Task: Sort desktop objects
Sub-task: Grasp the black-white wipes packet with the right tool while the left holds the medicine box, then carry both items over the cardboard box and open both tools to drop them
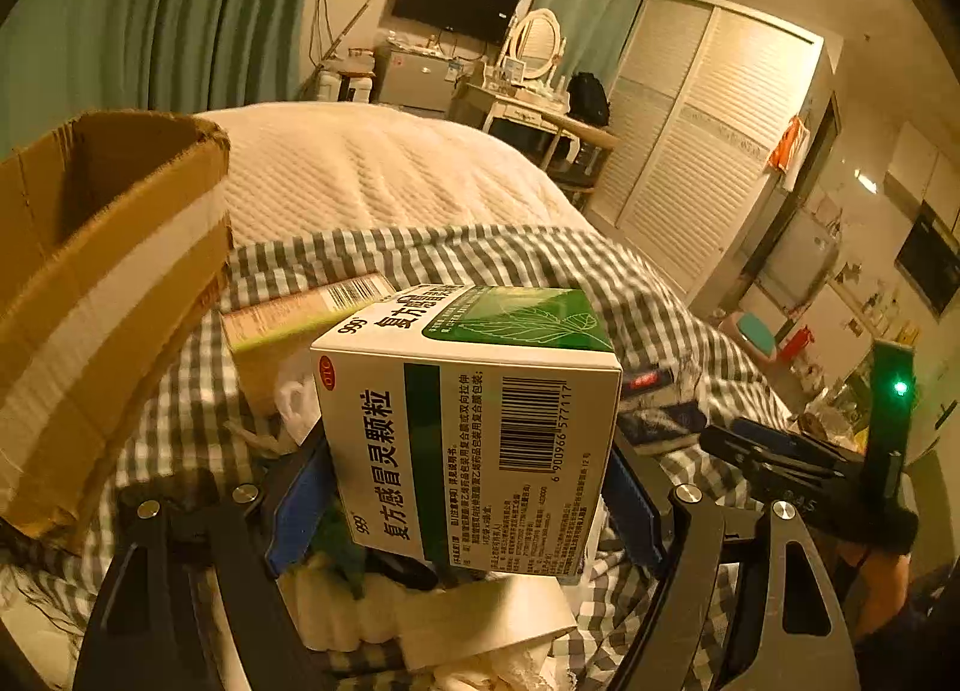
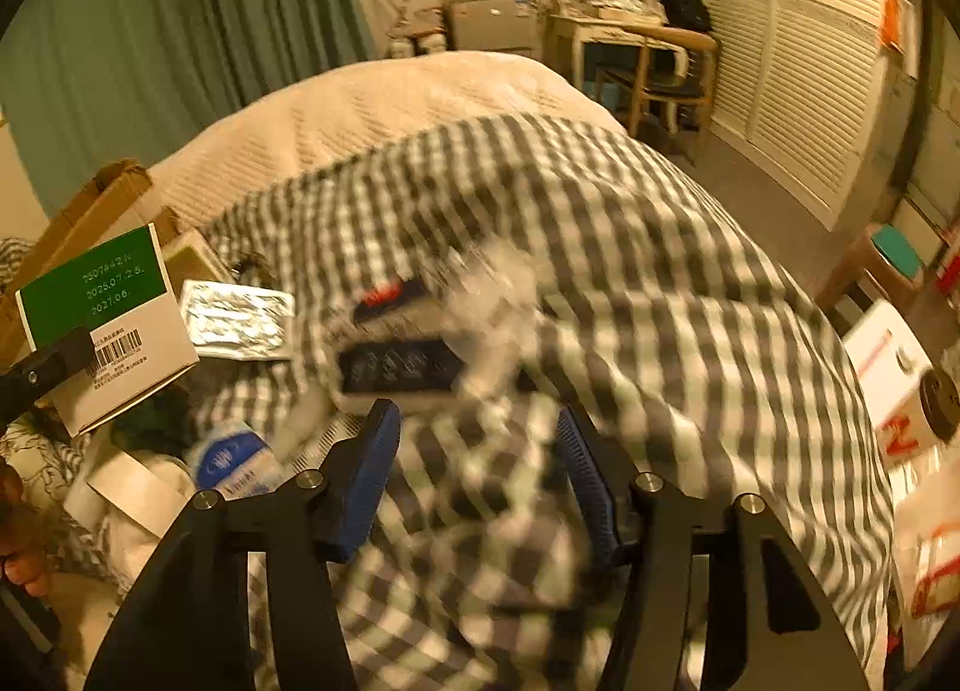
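Observation:
My left gripper (image 1: 468, 505) is shut on a white and green medicine box (image 1: 474, 427), held above the checked bedspread (image 1: 630, 283). The same box shows at the left of the right wrist view (image 2: 108, 325). An open cardboard box (image 1: 102, 283) stands just left of it. My right gripper (image 2: 477, 475) is open and empty above the checked bedspread (image 2: 660, 301), with its blue pads (image 2: 366, 481) apart. Ahead of it lie a dark remote-like object (image 2: 402, 367), a silver blister pack (image 2: 240, 319) and a blue-labelled round item (image 2: 231, 460). The right view is motion-blurred.
Another flat carton (image 1: 312, 307) lies behind the held box. White tissue and paper (image 1: 468, 625) lie below it. The other gripper (image 1: 810, 469) shows at the right. A white bag with red print (image 2: 900, 409) sits at the bed's right edge. A cream quilt (image 1: 360, 168) covers the far bed.

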Action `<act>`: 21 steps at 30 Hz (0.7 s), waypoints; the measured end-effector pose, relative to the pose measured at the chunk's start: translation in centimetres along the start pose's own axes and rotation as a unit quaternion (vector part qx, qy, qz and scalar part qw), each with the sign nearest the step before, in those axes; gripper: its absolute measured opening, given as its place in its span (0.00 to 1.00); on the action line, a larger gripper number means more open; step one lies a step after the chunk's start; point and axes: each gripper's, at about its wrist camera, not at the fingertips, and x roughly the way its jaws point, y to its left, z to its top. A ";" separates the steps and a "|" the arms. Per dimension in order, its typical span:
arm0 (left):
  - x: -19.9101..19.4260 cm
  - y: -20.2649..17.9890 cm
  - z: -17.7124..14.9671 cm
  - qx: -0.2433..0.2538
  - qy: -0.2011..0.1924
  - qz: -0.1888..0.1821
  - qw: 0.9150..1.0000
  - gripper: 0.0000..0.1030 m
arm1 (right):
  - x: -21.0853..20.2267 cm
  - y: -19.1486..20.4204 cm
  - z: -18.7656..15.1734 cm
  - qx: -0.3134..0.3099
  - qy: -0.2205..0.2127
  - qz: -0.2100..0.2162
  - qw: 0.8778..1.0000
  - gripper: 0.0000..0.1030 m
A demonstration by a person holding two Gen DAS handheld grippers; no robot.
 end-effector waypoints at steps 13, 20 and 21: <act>0.0 1.7 -0.3 0.008 -0.034 0.046 0.998 0.80 | 6.1 2.1 3.0 0.009 0.043 0.050 0.998 0.18; -2.2 0.8 -0.3 0.018 -0.068 0.052 0.996 0.80 | 2.8 1.4 2.5 0.022 -0.023 0.059 0.998 0.11; -2.7 0.8 0.1 0.015 -0.074 0.050 0.996 0.80 | 2.0 1.7 2.4 0.019 -0.032 0.061 0.997 0.09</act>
